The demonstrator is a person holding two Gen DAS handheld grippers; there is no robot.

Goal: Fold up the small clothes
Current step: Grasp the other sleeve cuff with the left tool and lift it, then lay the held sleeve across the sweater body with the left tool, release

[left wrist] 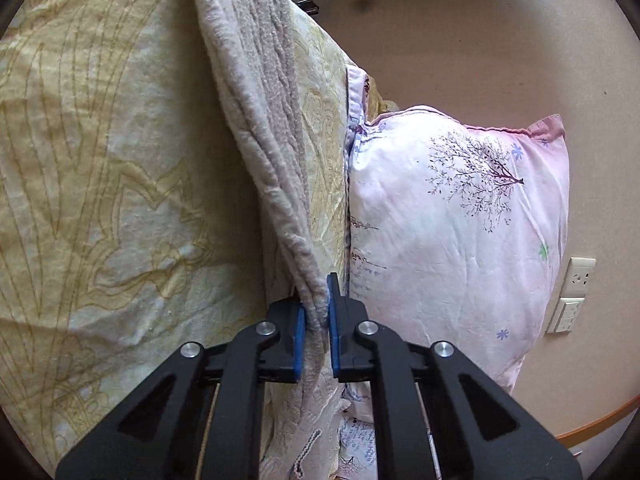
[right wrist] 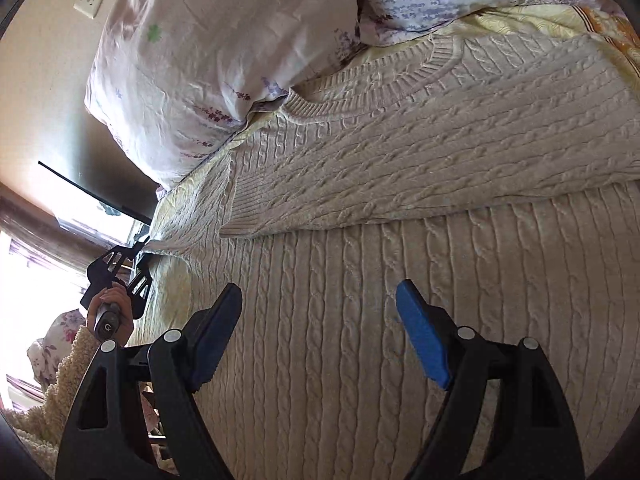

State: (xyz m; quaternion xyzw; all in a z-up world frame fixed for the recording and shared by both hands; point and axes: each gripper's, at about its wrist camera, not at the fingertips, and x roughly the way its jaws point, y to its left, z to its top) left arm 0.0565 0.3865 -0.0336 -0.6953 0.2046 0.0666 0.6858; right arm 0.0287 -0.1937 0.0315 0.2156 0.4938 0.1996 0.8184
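Left wrist view: left gripper clamped on a bunched edge of the sweater, beside a floral pillow.
Right wrist view: right gripper spread apart, holding nothing, over the sweater lying flat on the bed; a hand holds the left gripper at its sleeve.

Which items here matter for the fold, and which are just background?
In play:
- cable-knit sweater, spread on the bed
- left gripper, shut on the sweater's edge
- right gripper, open above the knit

Background:
- floral pillows
- yellow patterned bedsheet
- wall sockets
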